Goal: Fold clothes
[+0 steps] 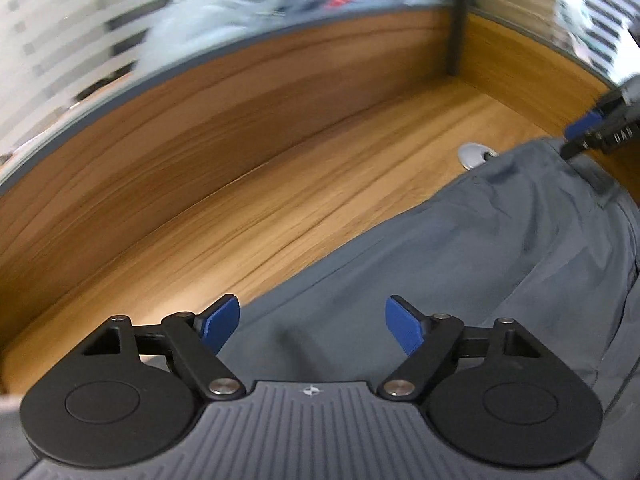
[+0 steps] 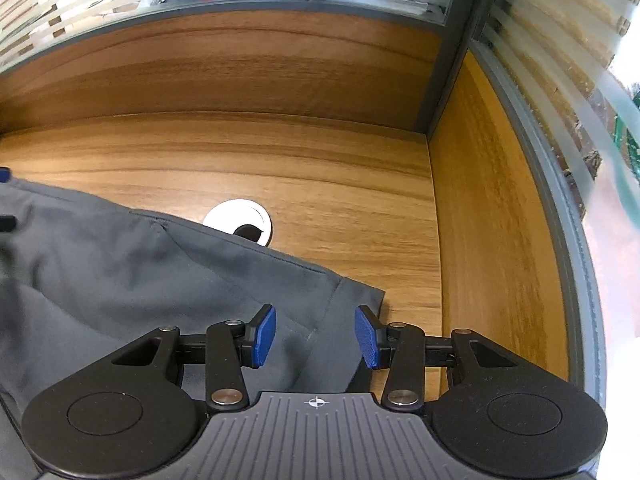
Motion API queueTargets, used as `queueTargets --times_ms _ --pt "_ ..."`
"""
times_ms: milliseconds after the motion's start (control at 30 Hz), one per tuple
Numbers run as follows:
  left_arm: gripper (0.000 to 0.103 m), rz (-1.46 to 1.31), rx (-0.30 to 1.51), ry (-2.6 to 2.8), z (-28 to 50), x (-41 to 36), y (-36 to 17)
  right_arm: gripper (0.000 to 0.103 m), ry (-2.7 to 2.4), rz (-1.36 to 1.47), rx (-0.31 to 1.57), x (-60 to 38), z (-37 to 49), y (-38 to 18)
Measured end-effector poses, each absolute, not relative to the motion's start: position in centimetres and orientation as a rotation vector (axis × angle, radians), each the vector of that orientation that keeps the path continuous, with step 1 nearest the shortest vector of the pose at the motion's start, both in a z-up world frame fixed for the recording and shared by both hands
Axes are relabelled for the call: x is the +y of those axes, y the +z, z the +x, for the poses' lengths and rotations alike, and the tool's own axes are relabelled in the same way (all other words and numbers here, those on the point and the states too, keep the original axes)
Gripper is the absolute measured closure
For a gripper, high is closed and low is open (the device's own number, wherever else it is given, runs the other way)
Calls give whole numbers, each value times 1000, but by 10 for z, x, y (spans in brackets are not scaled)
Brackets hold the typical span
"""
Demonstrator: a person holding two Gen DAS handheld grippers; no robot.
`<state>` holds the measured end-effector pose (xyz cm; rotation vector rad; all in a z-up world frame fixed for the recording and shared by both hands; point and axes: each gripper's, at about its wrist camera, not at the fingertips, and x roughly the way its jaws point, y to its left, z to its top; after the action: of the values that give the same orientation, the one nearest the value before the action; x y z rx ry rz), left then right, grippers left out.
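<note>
**Both grippers poised over grey garment, nothing clamped**

Best done by lowering the left gripper (image 1: pixel 312 326) until its blue pads straddle the cloth edge at 7 o'clock in the left wrist view, then pinching only one layer. Jaws well apart there, nothing between them, fabric lying beneath. Same care for the right gripper (image 2: pixel 315 334): jaws partly apart, hovering over the hemmed corner at 5 o'clock in the right wrist view, pads not seen pressing on cloth. Worth gripping both ends evenly before lifting, to keep the fold line straight.

Grey garment (image 2: pixel 140 280) spread on the wooden desk (image 2: pixel 280 152), thin, smooth, softly creased, with a stitched seam and hem; probably limp and slippery. Far edge partly covering a white cable grommet (image 2: pixel 228 214) towards 12 o'clock.
</note>
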<state>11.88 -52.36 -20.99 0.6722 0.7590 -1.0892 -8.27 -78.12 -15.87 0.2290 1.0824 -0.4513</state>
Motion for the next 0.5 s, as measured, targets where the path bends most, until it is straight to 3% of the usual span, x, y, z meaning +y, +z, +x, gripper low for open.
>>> queueTargets --times_ms 100,233,500 --pt "30 685 760 -1126 120 -541 -221 63 -472 192 1082 -780 -78 -159" --pt "39 701 753 -1186 117 -559 -231 64 -510 213 1087 -784 -77 -163" --pt "39 799 687 -1275 110 -579 -241 57 -539 244 1108 -787 -88 -172"
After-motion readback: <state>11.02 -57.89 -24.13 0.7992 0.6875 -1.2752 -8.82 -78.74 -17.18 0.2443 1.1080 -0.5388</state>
